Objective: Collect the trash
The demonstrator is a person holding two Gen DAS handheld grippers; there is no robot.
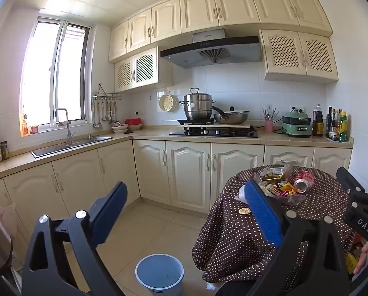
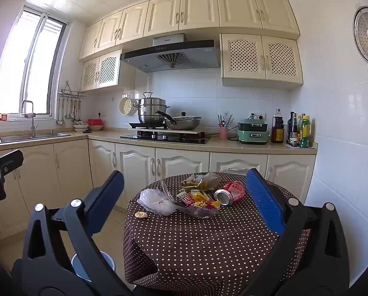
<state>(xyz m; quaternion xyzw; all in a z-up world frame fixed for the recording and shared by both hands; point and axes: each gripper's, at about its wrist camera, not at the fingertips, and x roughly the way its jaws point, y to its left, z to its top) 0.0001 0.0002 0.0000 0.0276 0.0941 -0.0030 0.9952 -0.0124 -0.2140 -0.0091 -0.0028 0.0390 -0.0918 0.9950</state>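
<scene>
Starting: nothing is gripped yet.
Left view: your left gripper (image 1: 186,212) is spread wide and empty; bin (image 1: 159,273) at bottom centre.
Right view: right gripper (image 2: 184,197) gapes empty; can (image 2: 229,193) centre-right on table (image 2: 196,241); straddle it first.

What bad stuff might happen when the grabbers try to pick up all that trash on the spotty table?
The red can lies on its side with its open top facing forward, so a nudge might roll it off the round table or spill drips. The wrappers sit in a loose pile and may scatter. The blue bin stands on the floor beside the table, not under it, so dropped pieces could miss.
</scene>
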